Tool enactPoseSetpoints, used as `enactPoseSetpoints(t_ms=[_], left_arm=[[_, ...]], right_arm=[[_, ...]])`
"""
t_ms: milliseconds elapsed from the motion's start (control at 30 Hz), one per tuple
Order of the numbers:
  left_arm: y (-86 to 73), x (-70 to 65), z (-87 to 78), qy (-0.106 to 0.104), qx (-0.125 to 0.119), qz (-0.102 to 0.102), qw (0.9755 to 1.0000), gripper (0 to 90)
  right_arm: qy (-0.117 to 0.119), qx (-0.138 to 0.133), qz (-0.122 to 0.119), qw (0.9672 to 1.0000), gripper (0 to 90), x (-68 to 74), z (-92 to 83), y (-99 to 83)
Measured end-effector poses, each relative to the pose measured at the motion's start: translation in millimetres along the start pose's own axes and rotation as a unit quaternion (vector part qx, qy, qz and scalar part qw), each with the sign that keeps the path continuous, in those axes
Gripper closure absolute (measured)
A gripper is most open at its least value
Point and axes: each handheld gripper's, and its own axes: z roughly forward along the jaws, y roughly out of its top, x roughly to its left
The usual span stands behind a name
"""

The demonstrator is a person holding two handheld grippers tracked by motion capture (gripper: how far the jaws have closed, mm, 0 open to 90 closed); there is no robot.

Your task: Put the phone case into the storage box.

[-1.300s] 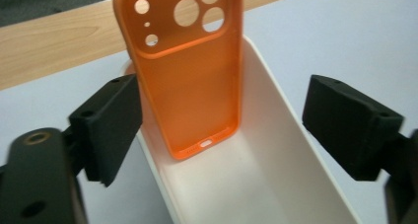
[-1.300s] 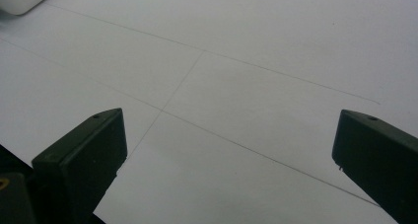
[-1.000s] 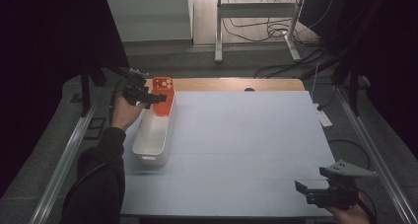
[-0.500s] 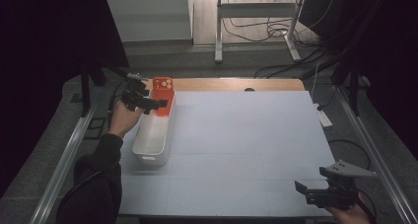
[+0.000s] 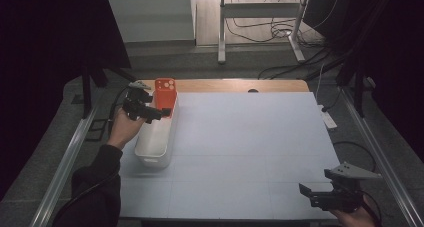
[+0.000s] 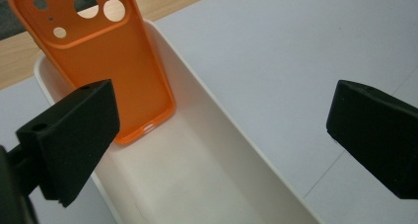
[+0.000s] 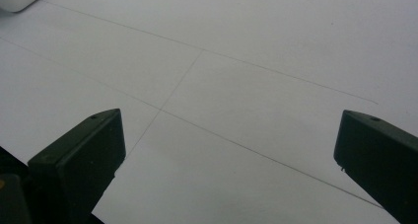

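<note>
At upper left of the high view, the left gripper (image 5: 161,113) hovered, jaws wide and empty, beside the orange phone case (image 6: 106,61) leaning upright in the white bin's (image 6: 231,140) far end; lower right, the right gripper (image 5: 306,192) stood wide open.

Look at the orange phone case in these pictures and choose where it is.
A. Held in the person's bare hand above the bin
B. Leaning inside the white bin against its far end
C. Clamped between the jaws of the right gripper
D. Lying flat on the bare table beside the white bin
B: the orange phone case stands tilted inside the white bin, its top resting over the bin's far end wall, while the left gripper hangs open before it.
</note>
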Motion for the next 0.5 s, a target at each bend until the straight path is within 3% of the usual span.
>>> enactPoseSetpoints(t_ms=[500], left_arm=[[-19.9, -17.7, -3.8, -0.001, -0.002, 0.009, 1.0000, 0.4]], right_arm=[[0.000, 0.000, -0.003, 1.0000, 0.0, 1.0, 0.2, 0.2]])
